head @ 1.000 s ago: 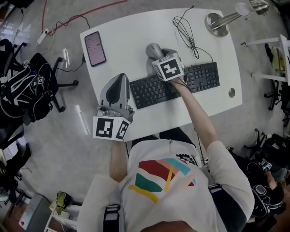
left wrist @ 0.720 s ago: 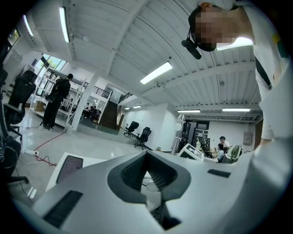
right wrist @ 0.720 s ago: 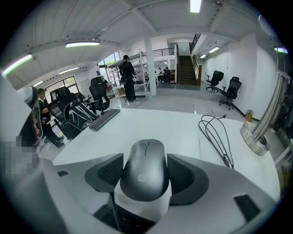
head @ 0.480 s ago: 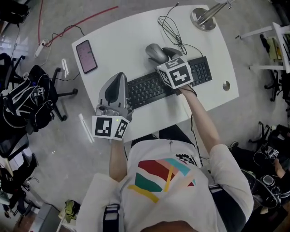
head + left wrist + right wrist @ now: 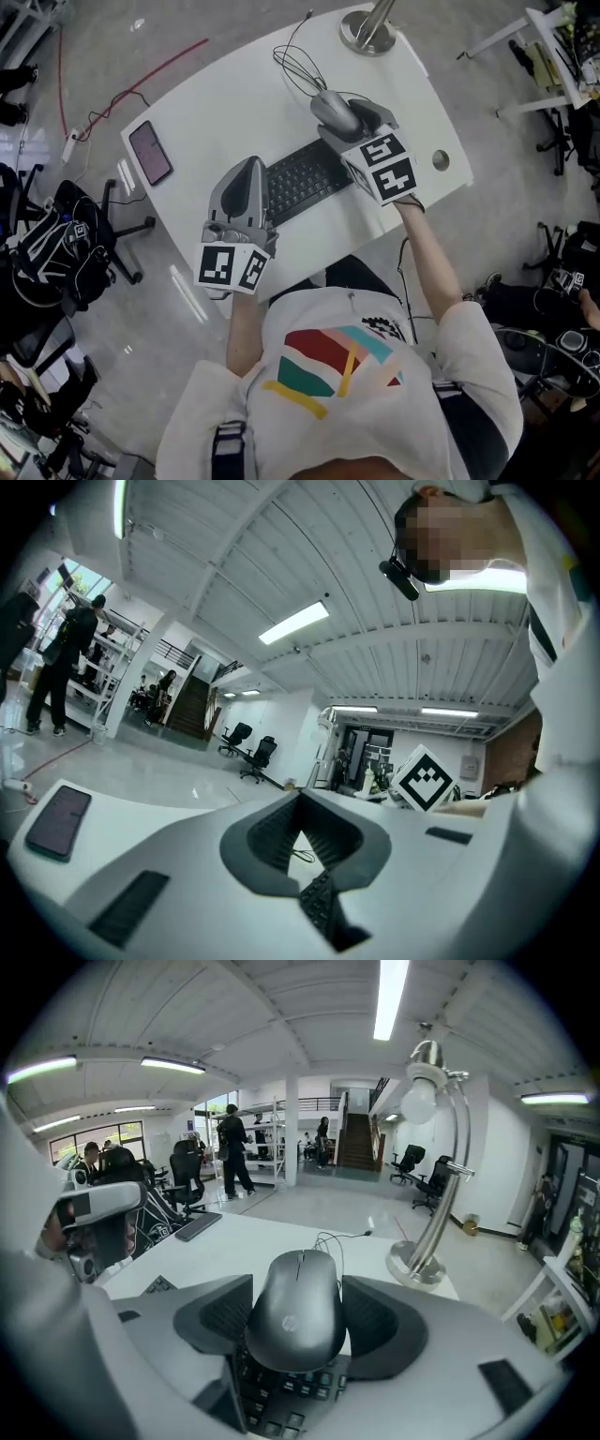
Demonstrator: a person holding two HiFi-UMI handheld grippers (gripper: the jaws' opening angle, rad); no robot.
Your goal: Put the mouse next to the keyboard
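Observation:
A dark grey mouse (image 5: 333, 112) (image 5: 295, 1312) sits between the jaws of my right gripper (image 5: 343, 114) (image 5: 298, 1302), which is shut on its sides. The mouse hangs over the keys of the black keyboard (image 5: 302, 178) (image 5: 281, 1401), near the keyboard's right part. Its thin black cable (image 5: 298, 64) trails in loops toward the table's far side. My left gripper (image 5: 246, 167) (image 5: 300, 803) hovers by the keyboard's left end, shut and holding nothing. The keyboard (image 5: 323, 907) shows through the gap under its jaws.
On the white table (image 5: 225, 103), a phone (image 5: 150, 152) (image 5: 58, 819) lies at the far left. A metal lamp stands with its base (image 5: 367, 33) (image 5: 422, 1265) at the far edge. A cable hole (image 5: 441, 161) is at the right. Office chairs and bags surround the table.
My right gripper has carried the mouse to the right along the keyboard, from its left part toward its right part. The left gripper has stayed by the keyboard's left end.

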